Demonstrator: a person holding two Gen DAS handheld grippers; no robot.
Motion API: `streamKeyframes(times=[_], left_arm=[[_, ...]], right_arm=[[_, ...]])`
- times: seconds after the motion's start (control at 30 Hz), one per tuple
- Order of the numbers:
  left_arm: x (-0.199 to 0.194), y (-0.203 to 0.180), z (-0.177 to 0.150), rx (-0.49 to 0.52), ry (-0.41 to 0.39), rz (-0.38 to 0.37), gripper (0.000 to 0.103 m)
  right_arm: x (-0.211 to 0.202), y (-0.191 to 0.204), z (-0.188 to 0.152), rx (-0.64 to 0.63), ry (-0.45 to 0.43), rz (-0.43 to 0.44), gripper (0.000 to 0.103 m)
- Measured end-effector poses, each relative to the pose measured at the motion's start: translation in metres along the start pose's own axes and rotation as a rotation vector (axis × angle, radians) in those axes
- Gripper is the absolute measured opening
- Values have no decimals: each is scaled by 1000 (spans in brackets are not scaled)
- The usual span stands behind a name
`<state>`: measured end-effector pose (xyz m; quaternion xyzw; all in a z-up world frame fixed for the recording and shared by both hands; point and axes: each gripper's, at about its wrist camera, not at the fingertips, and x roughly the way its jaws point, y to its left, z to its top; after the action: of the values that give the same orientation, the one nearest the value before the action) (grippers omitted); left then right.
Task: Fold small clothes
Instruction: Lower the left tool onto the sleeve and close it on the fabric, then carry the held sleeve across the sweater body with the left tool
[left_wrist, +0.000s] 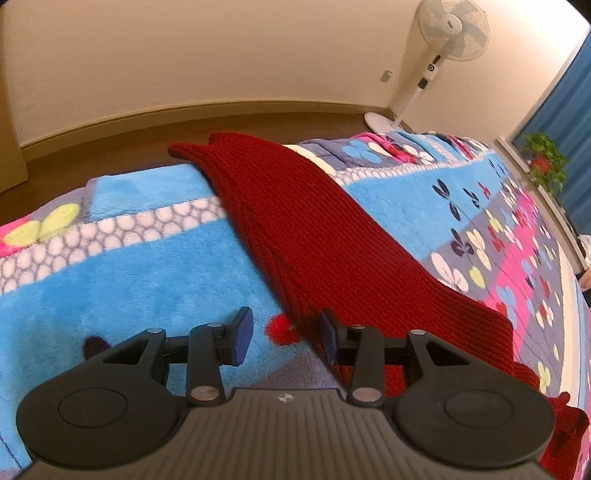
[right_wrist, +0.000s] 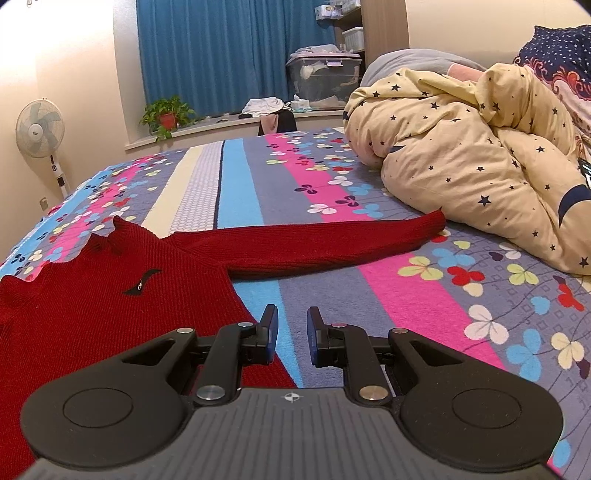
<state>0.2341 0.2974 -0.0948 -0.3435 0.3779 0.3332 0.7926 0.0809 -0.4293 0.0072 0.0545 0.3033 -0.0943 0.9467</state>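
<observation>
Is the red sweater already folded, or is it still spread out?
Spread out: the red sweater lies flat on the bed blanket, each sleeve stretched outward, unfolded.

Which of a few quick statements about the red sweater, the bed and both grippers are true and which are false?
1. The red sweater lies spread on the flowered blanket. True.
2. The right gripper is clamped on a sleeve. False: its jaws are open and hold nothing.
3. One sleeve stretches toward the star-print quilt. True.
4. The left gripper is shut. False: it is open, by the sweater's edge.
5. The fan stands on the bed. False: it stands on the floor by the wall.
</observation>
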Motion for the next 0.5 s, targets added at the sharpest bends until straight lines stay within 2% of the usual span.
streamKeyframes(times=[0.1, 0.17, 0.2, 0.23, 0.27, 0.3, 0.43, 0.5], left_arm=[[1, -1, -1, -1, -1, -3, 43], [2, 0, 0, -7, -1, -27, 36], [3, 0, 0, -14, 2, -54, 18], [4, 2, 1, -31, 7, -88, 10], [3, 3, 2, -45, 2, -98, 9], [1, 2, 3, -46, -4, -107, 2], [-8, -9, 5, -22, -36, -164, 0], [-24, -25, 4, 43, -88, -214, 0]], right_arm=[[0, 0, 0, 0, 0, -2, 17], [0, 0, 0, 0, -1, -2, 17], [0, 0, 0, 1, 0, -2, 17], [0, 0, 0, 1, 0, -4, 17], [0, 0, 0, 2, 0, -5, 17], [0, 0, 0, 4, -1, -8, 17], [0, -2, 2, 16, -6, -15, 17], [1, -2, 2, 23, -7, -18, 17]])
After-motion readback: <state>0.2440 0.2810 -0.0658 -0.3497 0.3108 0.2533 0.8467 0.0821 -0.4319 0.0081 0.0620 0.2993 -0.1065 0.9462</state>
